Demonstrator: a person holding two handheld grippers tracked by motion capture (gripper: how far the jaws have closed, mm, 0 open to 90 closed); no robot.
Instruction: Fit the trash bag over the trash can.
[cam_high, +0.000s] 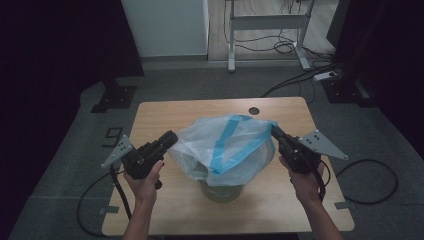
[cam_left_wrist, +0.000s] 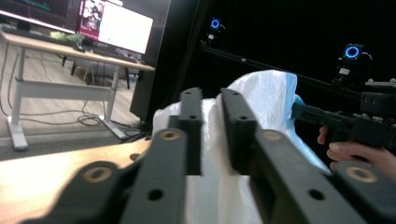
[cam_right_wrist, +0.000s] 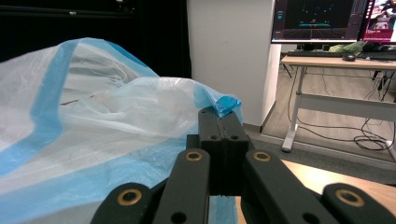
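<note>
We see a thin white bag (cam_high: 225, 145) with a blue band draped over the mouth of a small bin (cam_high: 221, 191) that stands near the middle of the wooden worktop (cam_high: 165, 112). The bag billows up above the bin and stretches out to both sides. At its right corner, our right tongs (cam_high: 274, 131) are closed on the bag: in the right gripper view the two black jaws meet flat with a crumpled blue tip of the plastic poking out just beyond them (cam_right_wrist: 227, 104). At the left side, our left tongs (cam_high: 171, 137) sit against the bag's edge. In the left gripper view their jaws stand a little apart with white film (cam_left_wrist: 212, 140) showing in the gap between them; the pads do not look pressed on it, so these tongs are slightly open around the plastic rather than gripping it. Both hands come in from the near edge of the worktop, one on each side of the bin. A dark round hole (cam_high: 254, 110) lies in the worktop beyond the bag.
</note>
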